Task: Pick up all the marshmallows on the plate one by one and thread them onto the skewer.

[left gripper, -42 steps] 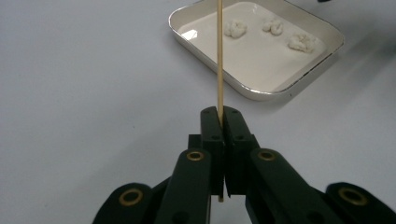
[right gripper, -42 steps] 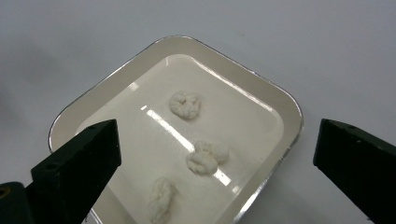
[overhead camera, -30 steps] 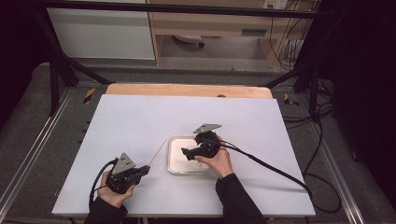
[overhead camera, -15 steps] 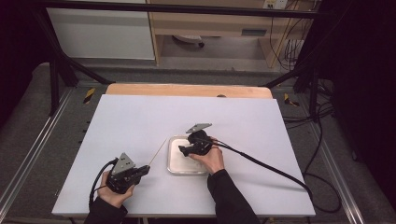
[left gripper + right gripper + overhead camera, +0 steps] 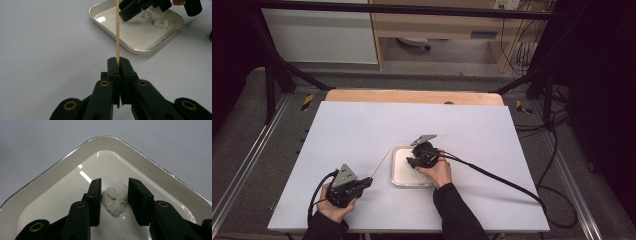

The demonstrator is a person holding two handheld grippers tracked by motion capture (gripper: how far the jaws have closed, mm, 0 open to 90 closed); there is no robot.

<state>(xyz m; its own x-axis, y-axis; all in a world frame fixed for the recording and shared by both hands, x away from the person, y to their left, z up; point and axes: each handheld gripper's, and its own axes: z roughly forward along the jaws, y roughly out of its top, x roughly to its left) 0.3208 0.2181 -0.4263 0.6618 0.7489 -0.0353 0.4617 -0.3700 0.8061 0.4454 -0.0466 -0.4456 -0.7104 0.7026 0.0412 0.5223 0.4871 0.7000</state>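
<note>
Right gripper view: right gripper (image 5: 113, 200) jaws have just been closing around a white lump (image 5: 114, 203) in the tray (image 5: 75, 166); a gap remains on one side, not yet pinched.
Left gripper (image 5: 117, 75): jaws pressed on a wooden skewer (image 5: 117, 30), above the worktop (image 5: 352, 130).
Meaning: pick-up imminent, skewering likely next.

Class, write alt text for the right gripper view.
The right gripper, its black jaws just closing, straddles a white lump lying in a white tray; the pads look close to it but not clearly pressing. Grey table lies beyond.
</note>
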